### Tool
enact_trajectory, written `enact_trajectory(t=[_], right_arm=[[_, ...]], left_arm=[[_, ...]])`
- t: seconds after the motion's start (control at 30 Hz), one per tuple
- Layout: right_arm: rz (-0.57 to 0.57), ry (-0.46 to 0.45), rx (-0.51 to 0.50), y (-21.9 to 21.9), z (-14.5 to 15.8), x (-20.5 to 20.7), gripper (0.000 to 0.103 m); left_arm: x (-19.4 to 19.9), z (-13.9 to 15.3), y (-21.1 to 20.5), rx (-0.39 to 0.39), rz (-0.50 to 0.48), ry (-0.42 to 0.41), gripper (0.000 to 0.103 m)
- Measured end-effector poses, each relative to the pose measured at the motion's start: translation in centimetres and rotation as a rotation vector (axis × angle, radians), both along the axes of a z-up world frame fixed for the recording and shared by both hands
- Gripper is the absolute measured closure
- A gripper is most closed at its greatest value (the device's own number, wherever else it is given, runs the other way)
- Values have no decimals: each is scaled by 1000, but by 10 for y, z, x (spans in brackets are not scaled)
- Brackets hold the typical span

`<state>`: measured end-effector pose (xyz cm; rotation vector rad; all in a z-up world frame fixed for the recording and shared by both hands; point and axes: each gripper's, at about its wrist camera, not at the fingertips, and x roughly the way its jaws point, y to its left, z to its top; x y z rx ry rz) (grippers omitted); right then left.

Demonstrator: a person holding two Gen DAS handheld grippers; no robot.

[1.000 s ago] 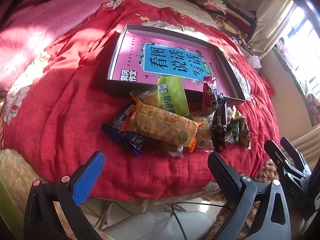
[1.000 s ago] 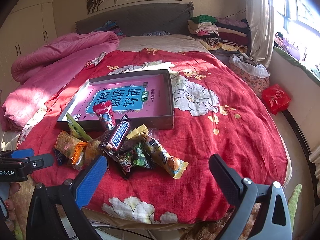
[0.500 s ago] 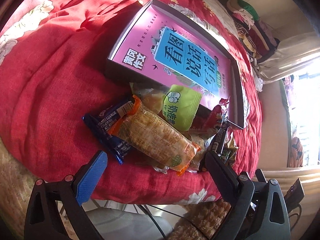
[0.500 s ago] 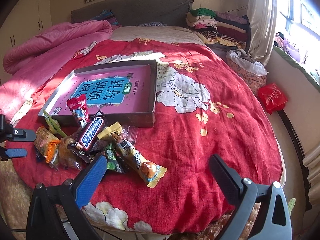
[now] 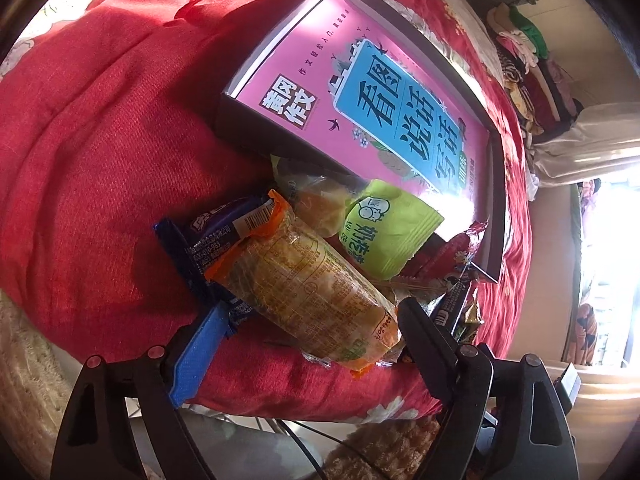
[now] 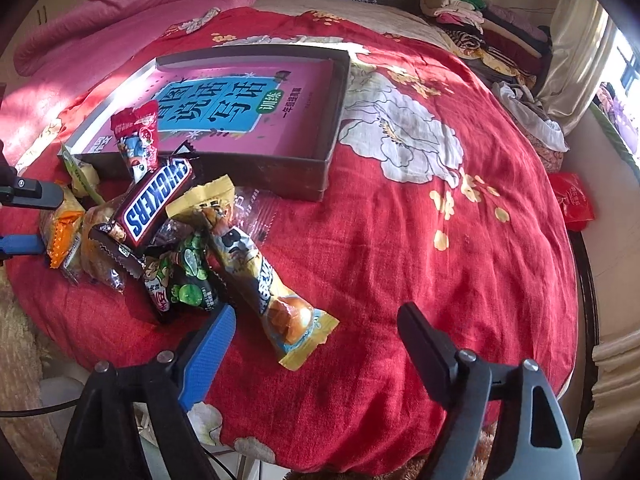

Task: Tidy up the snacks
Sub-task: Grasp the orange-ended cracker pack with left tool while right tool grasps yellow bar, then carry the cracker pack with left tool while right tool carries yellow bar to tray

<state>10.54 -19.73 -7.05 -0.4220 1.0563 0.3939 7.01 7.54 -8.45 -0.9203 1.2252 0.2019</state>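
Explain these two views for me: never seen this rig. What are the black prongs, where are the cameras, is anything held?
No robot here: a person carries a hand-held gripper in each hand, each with a fisheye camera looking along its two fingers.

The left view shows the left hand-held gripper, one blue and one black finger. Its jaws have just been closing and straddle the orange-edged snack packet, but the pads do not press it yet.

The right view shows the right hand-held gripper, also just closing, with the tip of the yellow snack packet between its fingers, ungripped.

A snack pile, including a Snickers bar, lies on the red bedspread before a shallow grey box with a pink book inside. Nothing is held.
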Motion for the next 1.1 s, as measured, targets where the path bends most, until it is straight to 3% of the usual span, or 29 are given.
enact_trajectory(t=[0.03,0.1,0.27,0.33,0.37,0.63,0.9,1.1], right_arm=[[21,-4,-18,4,-2,0,29],[70,2,-40,13,-7,0,46],[135,-7,-59,24,-12,-2,65],[133,-2,-39,21,-12,-2,70],[124,0,-24,19,-10,-1,77],[43,29,182,-10,6,9,78],[-52,48,428,-37,24,16,78],[-60,21,488,-33,33,17,78]], left_arm=[[0,0,0,-1,7,5,20],[1,-2,0,-7,20,15,23],[-2,-4,1,-34,49,31,39],[-4,-3,1,-60,42,7,60],[-4,-2,1,-73,34,-4,64],[-9,7,2,-66,4,-45,73],[-18,27,4,20,-51,-121,73],[-23,40,12,91,-53,-170,73]])
